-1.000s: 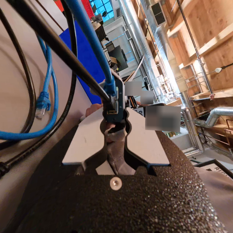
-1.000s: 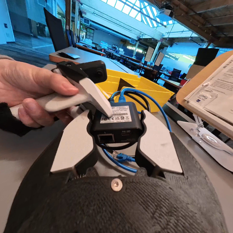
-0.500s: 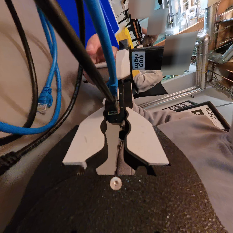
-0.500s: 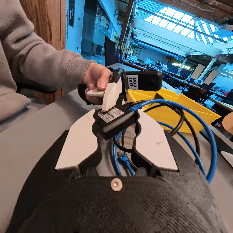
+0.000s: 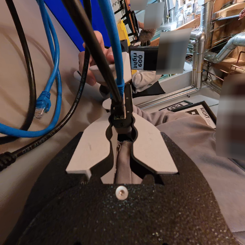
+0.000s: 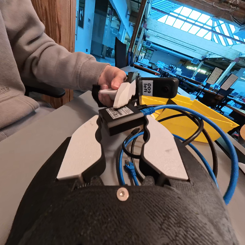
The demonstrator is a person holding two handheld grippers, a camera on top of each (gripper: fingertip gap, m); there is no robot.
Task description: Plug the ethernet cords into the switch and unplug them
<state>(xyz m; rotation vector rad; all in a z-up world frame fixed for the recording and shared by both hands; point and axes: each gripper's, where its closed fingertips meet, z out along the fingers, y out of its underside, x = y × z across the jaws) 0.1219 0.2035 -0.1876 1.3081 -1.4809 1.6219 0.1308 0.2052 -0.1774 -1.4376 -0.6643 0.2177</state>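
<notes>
Switch (image 6: pixel 122 119): small black box held off grey bench (image 6: pixel 33 139), gripped from 2 sides. Left gripper (image 5: pixel 121 127): jaws clamped on switch end. Right gripper (image 6: pixel 122 124): jaws clamped across switch body.

Done: blue cord (image 6: pixel 147 110) and black cord (image 5: pixel 92 43) seated in adjacent ports; 1 port beside them empty (image 5: pixel 119 116).

Left, by judgement: loose blue plug (image 6: pixel 130 167) and loose black plug (image 6: pixel 135 131) on bench beneath switch, unconnected; whether these get plugged unclear. Unplugging not yet begun. Yellow bin (image 6: pixel 185 119) behind, uninvolved.

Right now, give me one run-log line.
switch: held by both grippers | left gripper: shut | right gripper: shut | blue cord, black cord: plugged
</notes>
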